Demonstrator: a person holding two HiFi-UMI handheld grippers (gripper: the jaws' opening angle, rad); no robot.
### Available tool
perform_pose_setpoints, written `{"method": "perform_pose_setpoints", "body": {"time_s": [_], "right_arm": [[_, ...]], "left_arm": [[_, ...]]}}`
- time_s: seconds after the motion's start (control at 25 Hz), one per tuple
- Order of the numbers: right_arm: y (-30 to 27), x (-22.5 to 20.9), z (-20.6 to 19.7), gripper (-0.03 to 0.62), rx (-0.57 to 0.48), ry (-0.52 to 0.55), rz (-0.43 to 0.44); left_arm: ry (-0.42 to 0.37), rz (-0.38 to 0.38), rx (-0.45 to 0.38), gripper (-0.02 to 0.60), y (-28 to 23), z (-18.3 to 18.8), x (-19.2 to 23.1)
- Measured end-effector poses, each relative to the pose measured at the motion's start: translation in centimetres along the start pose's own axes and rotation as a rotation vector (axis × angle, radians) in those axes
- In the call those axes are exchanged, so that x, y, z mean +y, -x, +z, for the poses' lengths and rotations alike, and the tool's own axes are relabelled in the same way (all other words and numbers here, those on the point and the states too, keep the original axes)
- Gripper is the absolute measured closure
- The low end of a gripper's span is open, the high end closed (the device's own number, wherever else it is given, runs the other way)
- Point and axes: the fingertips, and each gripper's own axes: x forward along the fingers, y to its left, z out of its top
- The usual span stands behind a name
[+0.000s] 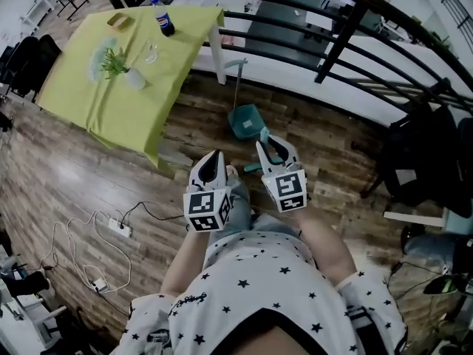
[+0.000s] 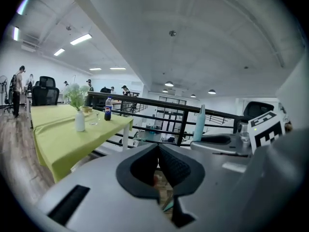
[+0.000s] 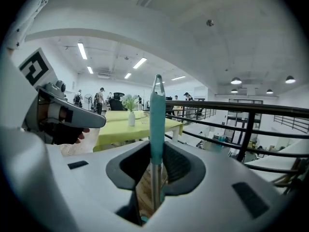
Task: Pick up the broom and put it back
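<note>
My right gripper (image 1: 270,142) is shut on the broom (image 3: 157,124), whose teal grip and metal shaft stand upright between its jaws in the right gripper view. In the head view only the teal top of the broom (image 1: 264,133) shows, above that gripper's tips. My left gripper (image 1: 216,155) is beside it on the left, jaws together and holding nothing; in its own view the left gripper (image 2: 158,149) shows only floor past its pads. The broom (image 2: 199,122) rises from the right gripper (image 2: 227,141) there. A teal dustpan (image 1: 244,120) stands on the floor ahead, near the railing.
A table with a yellow-green cloth (image 1: 126,87) bears a vase (image 1: 134,78), a glass and a soda bottle (image 1: 165,22). A black railing (image 1: 347,28) crosses the far side. A power strip (image 1: 120,228) with cables lies at left, and dark bags (image 1: 425,161) sit at right.
</note>
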Motion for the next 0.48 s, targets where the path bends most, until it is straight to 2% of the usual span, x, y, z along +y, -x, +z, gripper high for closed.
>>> {"method": "perform_pose_setpoints", "body": {"time_s": [0.48], "right_arm": [[1.9, -11.2, 0.1, 0.517, 0.008, -0.056, -0.269]], "left_arm": [[-0.063, -0.241, 0.046, 0.569, -9.0, 1.7, -6.2]]}}
